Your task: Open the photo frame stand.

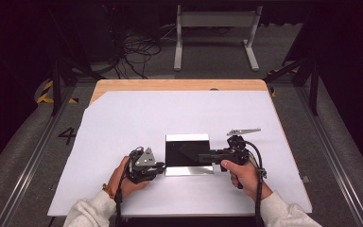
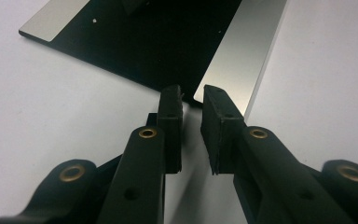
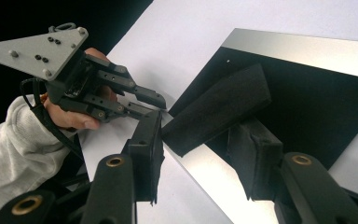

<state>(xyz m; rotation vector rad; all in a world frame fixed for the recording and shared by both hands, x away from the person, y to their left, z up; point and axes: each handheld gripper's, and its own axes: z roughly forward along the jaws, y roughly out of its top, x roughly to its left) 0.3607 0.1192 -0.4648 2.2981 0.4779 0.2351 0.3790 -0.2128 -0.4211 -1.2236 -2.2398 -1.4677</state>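
On the white table sheet [image 1: 123, 123], the black panel [image 1: 187, 152] lies between both grippers. From the left gripper [image 2: 192, 100], its corner sits just ahead of narrowly parted, empty jaws. The right gripper [image 3: 205, 135] seemingly pinches a black cloth [image 3: 216, 109] over the panel.

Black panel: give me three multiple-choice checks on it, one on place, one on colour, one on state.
1. Where do the left gripper's tips sit?
A. at a corner of the black panel
B. on bare wood
C. over the panel's middle

2. What colour are the strips along two panel edges?
A. red
B. silver
C. yellow

3. How does the panel lie?
A. upright
B. flat on the white sheet
C. propped on a box

Answers: 1 A, the corner lies just at the tips in the left gripper view. 2 B, both strips shine metallic grey. 3 B, its whole outline rests on the sheet.
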